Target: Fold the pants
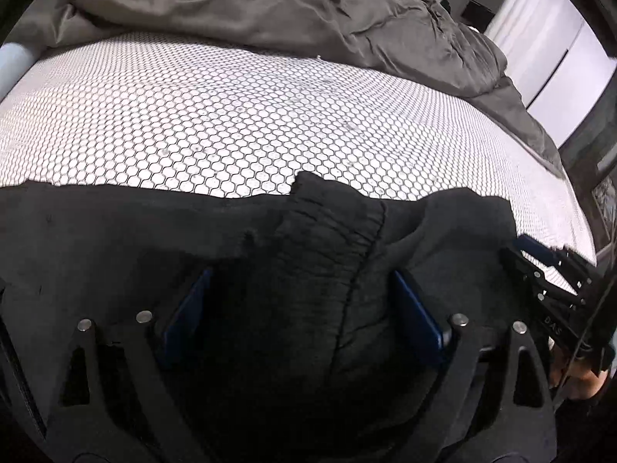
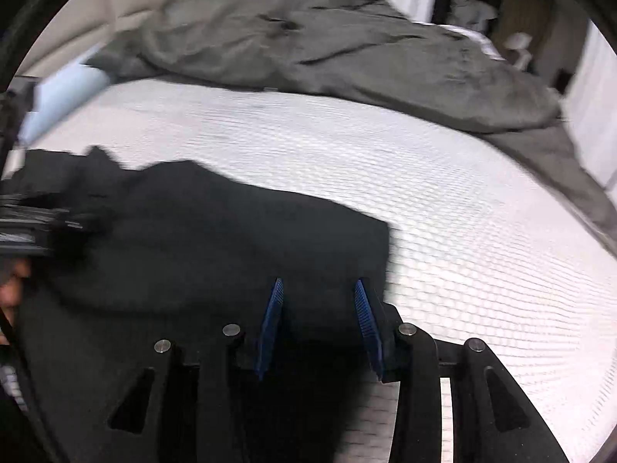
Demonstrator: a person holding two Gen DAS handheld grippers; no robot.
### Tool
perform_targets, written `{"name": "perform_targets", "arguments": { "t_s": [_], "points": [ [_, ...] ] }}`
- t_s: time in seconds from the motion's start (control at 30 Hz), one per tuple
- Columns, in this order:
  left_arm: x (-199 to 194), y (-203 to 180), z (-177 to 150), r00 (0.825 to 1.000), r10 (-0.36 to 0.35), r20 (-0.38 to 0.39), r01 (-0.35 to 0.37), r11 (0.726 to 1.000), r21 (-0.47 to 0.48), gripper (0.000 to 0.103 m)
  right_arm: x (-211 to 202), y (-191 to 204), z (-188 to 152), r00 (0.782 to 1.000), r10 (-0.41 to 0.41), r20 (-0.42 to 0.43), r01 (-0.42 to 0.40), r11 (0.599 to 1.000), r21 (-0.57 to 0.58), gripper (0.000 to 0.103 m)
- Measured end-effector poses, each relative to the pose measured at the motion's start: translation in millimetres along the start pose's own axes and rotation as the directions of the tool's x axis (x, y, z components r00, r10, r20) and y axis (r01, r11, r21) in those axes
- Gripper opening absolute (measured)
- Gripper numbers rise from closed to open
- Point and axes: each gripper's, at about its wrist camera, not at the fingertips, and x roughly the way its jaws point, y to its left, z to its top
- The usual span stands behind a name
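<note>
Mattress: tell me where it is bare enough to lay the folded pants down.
The bare stretch of the mattress runs between the black pants at the near edge and the rumpled grey duvet at the far side. Right of the pants is also free. The near edge is crowded: pants and both grippers.

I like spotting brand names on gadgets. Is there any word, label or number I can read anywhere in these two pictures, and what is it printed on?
"DAS": pale letters on the black body of the right gripper, seen at the right edge of the left wrist view; more letters may be hidden.
Black pants: no label or print readable.
Honeycomb mattress cover: pattern only, no text.
Right wrist view: blurred, nothing readable.
</note>
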Motion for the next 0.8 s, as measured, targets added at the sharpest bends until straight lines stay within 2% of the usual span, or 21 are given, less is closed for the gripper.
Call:
{"name": "perform_targets", "arguments": {
  "t_s": [0.03,0.1,0.13,0.2,0.27,0.37,0.47,0.53,0.6,0.67,0.7,0.73,0.8],
  "points": [
    [-3.2,0.2,0.6,1.0,0.004,0.004,-0.004,1.0,-0.008,0.091,-4.6,-8.2,-2.0,1.0,0.028,0.008,-0.028,0.999,0.046,0.041],
    [-20.9,-0.7,-0.5,1.0,-0.007,0.026,0.007,1.0,-0.021,0.087,-9.8,-10.8,-2.9,0.999,0.05,0.013,-0.05,0.997,0.06,0.041],
    [-33.5,-3.0,-0.6,0.999,-0.02,0.049,0.021,1.0,-0.012,0.087,-29.7,-9.4,-5.7,0.994,0.101,0.037,-0.103,0.993,0.056,0.041],
    [-62.7,-9.2,-7.4,0.993,-0.034,0.111,0.03,0.999,0.035,0.087,-55.6,-0.1,-11.9,0.981,0.175,0.081,-0.177,0.984,0.023,0.044],
    [-87.3,-22.6,-21.8,0.989,-0.043,0.142,0.026,0.992,0.12,0.091,-75.2,17.4,-16.8,0.965,0.247,0.093,-0.245,0.969,-0.032,0.046],
    [-87.5,-45.6,-52.7,0.993,-0.051,0.102,0.027,0.974,0.227,0.095,-79.8,47.8,-26.2,0.937,0.345,0.05,-0.337,0.934,-0.122,0.046],
    [-57.4,-45.0,-76.1,0.998,0.057,0.029,-0.062,0.967,0.247,0.094,-55.3,59.4,-34.9,0.96,0.277,-0.039,-0.279,0.949,-0.148,0.046],
    [-51.2,-37.8,-80.2,0.995,0.081,0.05,-0.091,0.965,0.244,0.096,-40.6,50.4,-42.9,0.975,0.213,-0.062,-0.22,0.965,-0.142,0.045],
    [-55.8,-29.0,-78.5,0.998,0.047,0.051,-0.057,0.974,0.217,0.096,-42.2,24.3,-46.8,0.974,0.221,-0.048,-0.224,0.972,-0.075,0.045],
    [-59.3,-23.4,-78.9,0.998,0.046,0.049,-0.055,0.98,0.19,0.097,-49.8,4.1,-50.8,0.976,0.215,-0.026,-0.216,0.976,-0.028,0.046],
    [-60.3,-21.5,-78.9,0.998,0.048,0.049,-0.056,0.982,0.178,0.097,-53.8,-5.3,-53.6,0.974,0.226,-0.011,-0.226,0.974,-0.002,0.046],
    [-62.7,-21.0,-78.4,0.997,0.049,0.055,-0.058,0.984,0.166,0.097,-57.6,-17.5,-58.3,0.962,0.271,0.003,-0.271,0.961,0.048,0.048],
    [-72.2,-19.0,-77.3,0.995,0.048,0.083,-0.06,0.987,0.146,0.097,-63.8,-39.9,-67.6,0.928,0.372,0.031,-0.372,0.915,0.154,0.054]
  ]
}}
